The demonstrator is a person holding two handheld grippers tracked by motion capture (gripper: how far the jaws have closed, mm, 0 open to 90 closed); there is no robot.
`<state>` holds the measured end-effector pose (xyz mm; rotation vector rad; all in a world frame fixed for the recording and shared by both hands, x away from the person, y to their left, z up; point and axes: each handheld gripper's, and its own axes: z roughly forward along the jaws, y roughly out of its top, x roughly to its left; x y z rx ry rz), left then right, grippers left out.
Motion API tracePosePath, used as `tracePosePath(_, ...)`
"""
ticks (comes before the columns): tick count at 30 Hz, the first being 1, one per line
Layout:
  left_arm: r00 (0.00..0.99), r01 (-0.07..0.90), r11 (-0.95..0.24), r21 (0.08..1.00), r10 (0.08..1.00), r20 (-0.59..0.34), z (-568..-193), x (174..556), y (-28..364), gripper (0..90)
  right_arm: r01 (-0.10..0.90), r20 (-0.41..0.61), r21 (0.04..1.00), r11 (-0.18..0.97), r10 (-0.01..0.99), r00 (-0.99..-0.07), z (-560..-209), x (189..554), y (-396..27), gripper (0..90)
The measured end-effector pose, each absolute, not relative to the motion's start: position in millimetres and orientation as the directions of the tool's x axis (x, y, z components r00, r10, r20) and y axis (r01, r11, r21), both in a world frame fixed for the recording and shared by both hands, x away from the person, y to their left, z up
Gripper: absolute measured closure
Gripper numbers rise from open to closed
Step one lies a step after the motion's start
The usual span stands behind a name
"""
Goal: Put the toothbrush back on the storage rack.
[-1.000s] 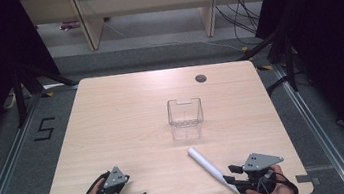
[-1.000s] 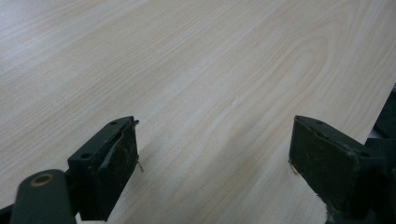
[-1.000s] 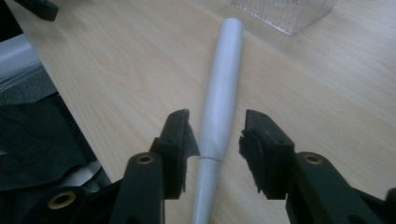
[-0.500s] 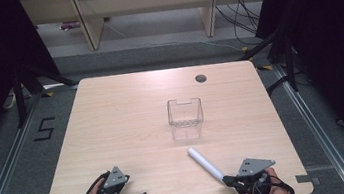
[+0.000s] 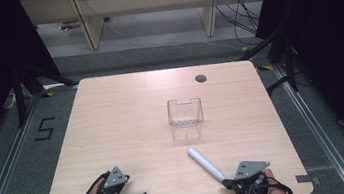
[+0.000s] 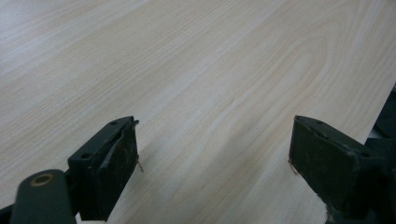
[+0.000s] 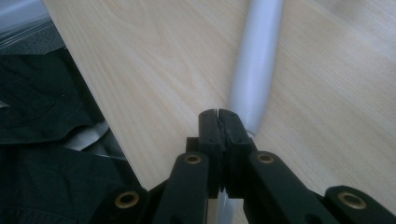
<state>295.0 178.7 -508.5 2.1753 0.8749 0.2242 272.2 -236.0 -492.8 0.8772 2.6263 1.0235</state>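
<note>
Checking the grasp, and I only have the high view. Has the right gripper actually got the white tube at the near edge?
Observer: No. In the right gripper view, the right gripper has its jaws closed pad to pad, with nothing between them.
Operator: Where's the tube then?
Observer: The white tube runs out from just behind the jaw tips and away across the table. It seems to pass under the gripper rather than between the pads.
Operator: Left one?
Observer: In the left gripper view, the left gripper has its jaws wide apart over bare wood, holding nothing.
</note>
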Motion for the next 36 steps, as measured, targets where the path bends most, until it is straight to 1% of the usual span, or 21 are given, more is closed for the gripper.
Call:
tracePosePath(2, 0.748, 0.519, -0.47, 0.714, 0.654, -0.114, -509, 295, 179, 14.9, 0.456, 0.027, 0.668, 0.588, 0.593, -0.805, -494, 273, -236, 88.6)
tracePosePath(4, 0.748, 0.519, -0.469, 0.714, 0.654, -0.114, -509, 295, 179, 14.9, 0.474, 0.04, 0.66, 0.584, 0.602, -0.798, -494, 272, -236, 88.6)
tracePosePath(6, 0.748, 0.519, -0.47, 0.714, 0.653, -0.114, -508, 295, 179, 14.9, 0.468, 0.036, 0.651, 0.597, 0.591, -0.806, -493, 273, -237, 88.6)
tracePosePath(7, 0.748, 0.519, -0.469, 0.715, 0.654, -0.114, -509, 295, 179, 14.9, 0.475, 0.034, 0.649, 0.594, 0.601, -0.798, -493, 273, -238, 88.7)
tracePosePath(8, 0.749, 0.518, -0.471, 0.714, 0.653, -0.113, -509, 295, 179, 14.9, 0.459, 0.021, 0.665, 0.589, 0.6, -0.8, -494, 274, -238, 88.6)
tracePosePath(11, 0.749, 0.518, -0.47, 0.715, 0.653, -0.113, -509, 295, 179, 14.9, 0.478, 0.022, 0.648, 0.592, 0.614, -0.789, -493, 274, -241, 88.6)
tracePosePath(13, 0.749, 0.518, -0.47, 0.715, 0.653, -0.114, -509, 295, 178, 14.9, 0.469, 0.01, 0.646, 0.602, 0.608, -0.794, -494, 276, -241, 88.6)
tracePosePath(16, 0.744, 0.525, -0.465, 0.713, 0.657, -0.12, -509, 295, 178, 14.9, 0.481, 0.004, 0.646, 0.593, 0.627, -0.779, -493, 277, -243, 88.6)
tracePosePath(18, 0.755, 0.514, -0.483, 0.709, 0.647, -0.106, -508, 295, 179, 14.9, 0.484, 0.006, 0.642, 0.595, 0.628, -0.779, -493, 277, -244, 88.6)
tracePosePath(27, 0.747, 0.521, -0.466, 0.715, 0.654, -0.118, -509, 295, 178, 14.8, 0.499, -0.022, 0.639, 0.586, 0.662, -0.749, -494, 289, -253, 88.6)
tracePosePath(28, 0.747, 0.521, -0.466, 0.715, 0.654, -0.118, -509, 295, 178, 14.9, 0.517, -0.017, 0.621, 0.589, 0.67, -0.743, -493, 289, -254, 88.6)
tracePosePath(29, 0.747, 0.521, -0.465, 0.716, 0.654, -0.119, -509, 295, 178, 14.9, 0.509, -0.03, 0.635, 0.581, 0.677, -0.735, -494, 291, -255, 88.6)
tracePosePath(31, 0.747, 0.522, -0.466, 0.715, 0.654, -0.119, -509, 295, 178, 14.9, 0.511, -0.038, 0.624, 0.591, 0.676, -0.736, -494, 293, -257, 88.5)
tracePosePath(32, 0.749, 0.517, -0.482, 0.707, 0.654, -0.103, -509, 296, 179, 14.9, 0.504, -0.042, 0.637, 0.584, 0.679, -0.733, -495, 295, -256, 88.2)
tracePosePath(36, 0.75, 0.52, -0.47, 0.713, 0.651, -0.118, -509, 295, 178, 14.9, 0.526, -0.041, 0.622, 0.579, 0.696, -0.717, -494, 299, -257, 87.6)
